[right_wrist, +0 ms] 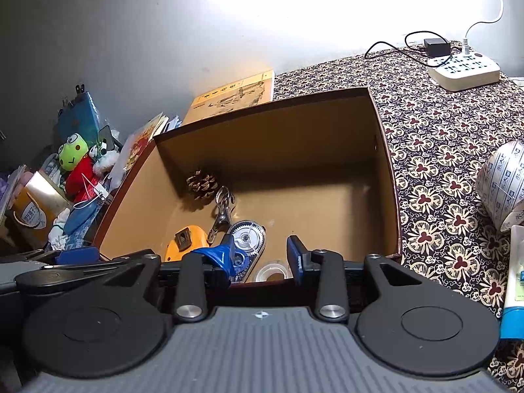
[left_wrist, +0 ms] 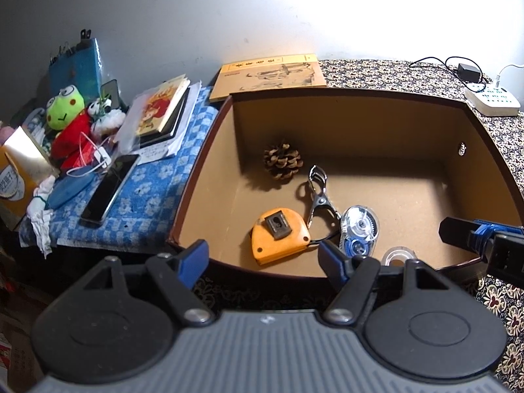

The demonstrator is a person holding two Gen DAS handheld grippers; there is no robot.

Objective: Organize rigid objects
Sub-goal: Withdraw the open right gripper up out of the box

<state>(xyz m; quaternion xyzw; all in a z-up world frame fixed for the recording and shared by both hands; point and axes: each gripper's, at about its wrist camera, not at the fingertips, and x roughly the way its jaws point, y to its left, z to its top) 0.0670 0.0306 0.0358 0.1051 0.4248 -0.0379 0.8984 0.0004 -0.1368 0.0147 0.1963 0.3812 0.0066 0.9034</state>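
Both grippers (left_wrist: 263,257) (right_wrist: 260,255) hovering, jaws spread, empty. Tape roll (right_wrist: 273,271) lying inside box (right_wrist: 388,177), near front wall. Likely light, stiff, slick; pinching across rim looks best.

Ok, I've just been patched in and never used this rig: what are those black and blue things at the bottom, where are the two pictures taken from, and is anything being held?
Those are two hand-held grippers, each with a camera looking forward along its fingers. One picture comes from the left gripper, the other from the right gripper. Both are open and hold nothing. Both look into a cardboard box on a patterned tablecloth. In the box lie a pine cone, a metal clip, an orange tape measure, a correction tape dispenser and a clear tape roll. A power strip sits far right.
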